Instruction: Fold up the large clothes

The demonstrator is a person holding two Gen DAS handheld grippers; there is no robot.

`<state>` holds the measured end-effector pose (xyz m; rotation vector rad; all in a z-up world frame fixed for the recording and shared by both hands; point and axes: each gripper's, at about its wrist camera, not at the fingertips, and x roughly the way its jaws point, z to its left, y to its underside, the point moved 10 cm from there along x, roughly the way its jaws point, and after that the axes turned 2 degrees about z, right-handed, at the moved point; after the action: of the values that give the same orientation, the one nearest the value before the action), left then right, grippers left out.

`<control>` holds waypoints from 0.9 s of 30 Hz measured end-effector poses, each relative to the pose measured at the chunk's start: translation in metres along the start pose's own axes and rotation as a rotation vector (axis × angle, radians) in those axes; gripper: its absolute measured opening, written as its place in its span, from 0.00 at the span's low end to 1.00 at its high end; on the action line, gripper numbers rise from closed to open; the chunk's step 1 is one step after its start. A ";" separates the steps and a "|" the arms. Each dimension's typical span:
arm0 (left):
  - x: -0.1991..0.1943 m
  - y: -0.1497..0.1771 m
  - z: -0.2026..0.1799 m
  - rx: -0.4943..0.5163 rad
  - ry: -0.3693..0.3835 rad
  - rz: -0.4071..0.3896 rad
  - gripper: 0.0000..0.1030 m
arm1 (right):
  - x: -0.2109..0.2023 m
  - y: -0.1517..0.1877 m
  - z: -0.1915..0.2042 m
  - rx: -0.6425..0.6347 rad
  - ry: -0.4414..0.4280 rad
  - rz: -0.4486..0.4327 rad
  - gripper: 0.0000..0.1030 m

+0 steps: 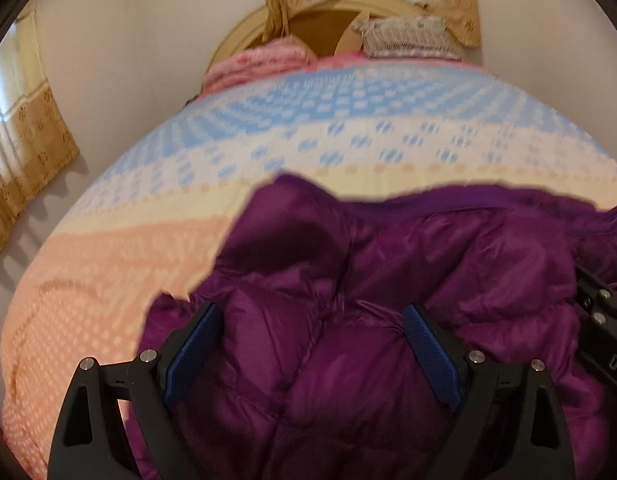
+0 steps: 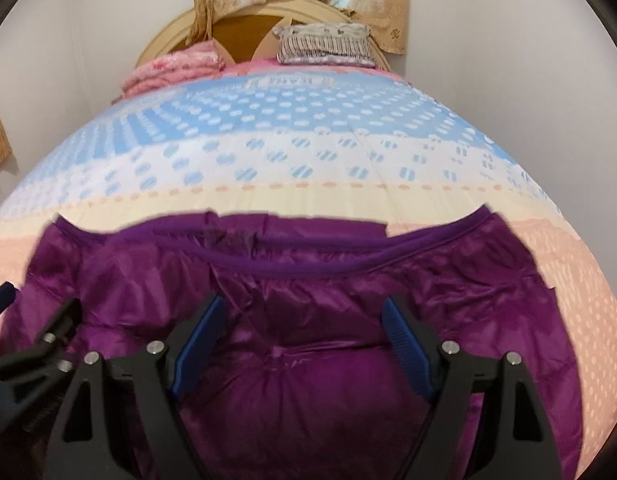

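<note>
I have the purple down jacket [image 2: 308, 300] lying bunched on the near end of the bed [image 2: 308, 152], on the peach band of the patterned bedspread, its piped hem running across in the right wrist view; the pillow [image 2: 324, 46] and a folded pink blanket [image 2: 176, 70] sit well apart at the headboard end.

My left gripper [image 1: 312, 352] has its jaws apart, hovering over the puffy quilting with nothing pinched between the blue pads [image 1: 194, 354]; my right gripper [image 2: 302, 346] likewise stands wide, over the middle of the jacket, and I see no fabric nipped.

I judge the step in hand to be picking a hold for the next fold; to do it well I would go for an edge or seam rather than the slippery bulge of a padded panel; take both layers in each pinch; place the two holds level with each other along the same side so the fold line runs straight; then lift just enough to clear the bedspread, since the fill traps air and the shell may slide out.

As to writing, I read only the letters "DA" on the right gripper's body at the edge of the left view; a pale label-like patch on the blue band of the bedspread is too blurred to read.
</note>
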<state>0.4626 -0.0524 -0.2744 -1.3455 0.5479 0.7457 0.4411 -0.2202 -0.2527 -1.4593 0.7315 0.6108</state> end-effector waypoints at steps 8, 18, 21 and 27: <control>0.010 0.001 -0.002 -0.023 0.028 0.035 0.92 | 0.024 0.009 -0.004 -0.002 0.000 0.046 0.86; -0.014 0.006 0.013 -0.023 0.023 0.045 0.93 | 0.021 0.015 -0.004 -0.021 -0.011 0.080 0.88; -0.038 0.017 0.031 -0.036 0.008 -0.005 0.93 | -0.012 0.022 -0.008 -0.042 -0.004 0.034 0.88; -0.032 0.050 0.038 -0.041 -0.008 -0.012 0.93 | -0.032 0.063 -0.010 -0.088 0.053 -0.002 0.93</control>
<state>0.4016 -0.0177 -0.2777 -1.3819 0.5207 0.7559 0.3718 -0.2257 -0.2699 -1.5620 0.7527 0.6107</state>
